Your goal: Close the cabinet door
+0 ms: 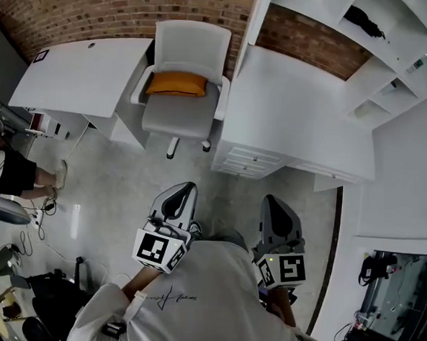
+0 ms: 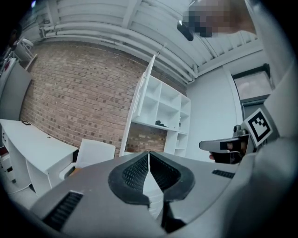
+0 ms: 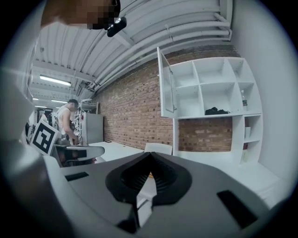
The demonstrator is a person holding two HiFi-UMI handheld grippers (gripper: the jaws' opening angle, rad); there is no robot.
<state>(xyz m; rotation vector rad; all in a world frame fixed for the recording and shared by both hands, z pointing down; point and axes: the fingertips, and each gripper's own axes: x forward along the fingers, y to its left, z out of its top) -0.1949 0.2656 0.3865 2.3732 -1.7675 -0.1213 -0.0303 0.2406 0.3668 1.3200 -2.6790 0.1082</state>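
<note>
Close to my chest, I am holding the left tongs (image 1: 185,190) and the right tongs (image 1: 270,203) with tips pressed together, both gripping nothing and pointing forward. Beyond them a white chair (image 1: 179,117) carrying an orange cushion (image 1: 176,83) is standing beside the counter (image 1: 296,113). Farther off, above that counter, the cabinet door (image 3: 165,86) is hanging open, swung out from the white shelves (image 3: 209,88).
</note>
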